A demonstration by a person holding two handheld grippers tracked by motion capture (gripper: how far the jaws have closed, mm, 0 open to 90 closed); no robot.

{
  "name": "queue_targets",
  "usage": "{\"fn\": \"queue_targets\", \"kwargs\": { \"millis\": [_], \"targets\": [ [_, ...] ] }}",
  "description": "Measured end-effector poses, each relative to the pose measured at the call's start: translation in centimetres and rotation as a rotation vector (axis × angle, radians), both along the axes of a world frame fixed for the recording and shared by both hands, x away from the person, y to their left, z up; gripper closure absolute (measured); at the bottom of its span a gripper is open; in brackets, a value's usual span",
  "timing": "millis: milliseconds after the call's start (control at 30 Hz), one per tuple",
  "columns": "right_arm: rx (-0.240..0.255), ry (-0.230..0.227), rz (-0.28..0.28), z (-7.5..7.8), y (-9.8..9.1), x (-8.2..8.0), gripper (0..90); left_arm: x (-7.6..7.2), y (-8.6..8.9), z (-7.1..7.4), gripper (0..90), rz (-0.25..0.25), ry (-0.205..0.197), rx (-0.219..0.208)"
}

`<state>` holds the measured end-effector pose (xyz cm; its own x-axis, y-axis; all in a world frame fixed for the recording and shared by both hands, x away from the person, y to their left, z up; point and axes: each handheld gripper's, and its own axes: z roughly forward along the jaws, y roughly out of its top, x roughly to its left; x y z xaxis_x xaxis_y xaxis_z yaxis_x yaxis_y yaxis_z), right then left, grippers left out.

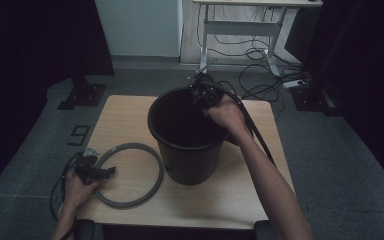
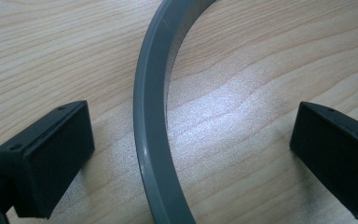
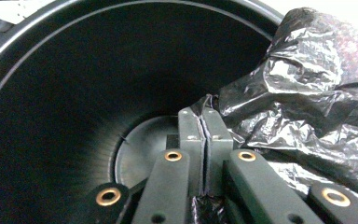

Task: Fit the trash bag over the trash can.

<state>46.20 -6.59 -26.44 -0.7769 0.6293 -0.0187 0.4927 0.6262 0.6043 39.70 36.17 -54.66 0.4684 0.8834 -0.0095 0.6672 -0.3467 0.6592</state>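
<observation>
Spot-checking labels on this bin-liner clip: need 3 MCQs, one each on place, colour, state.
1. Where does the grey ring lie?
A. flat on the table, left of the bin
B. inside the bin
C. on the floor

2. What colour is the bin?
A. white
B. black
C. red

3. How do the right gripper fingers stand?
A. wide open, nothing between them
B. shut on the bin bag
C. shut on the ring

A: the high view shows it on the wooden table by the left gripper.
B: rim and wall are black.
B: the right gripper view shows the fingers pinched on the crinkled bin bag over the bin mouth.
</observation>
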Motion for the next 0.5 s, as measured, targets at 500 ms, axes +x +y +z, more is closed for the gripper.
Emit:
{"fn": "queue_targets", "kwargs": {
  "millis": [500],
  "targets": [
    [-0.011, 0.073, 0.074, -3.4, 5.0, 0.8, 87.7, 0.0, 0.0, 0.0, 0.0, 0.000, 0.000, 0.000]
  ]
}}
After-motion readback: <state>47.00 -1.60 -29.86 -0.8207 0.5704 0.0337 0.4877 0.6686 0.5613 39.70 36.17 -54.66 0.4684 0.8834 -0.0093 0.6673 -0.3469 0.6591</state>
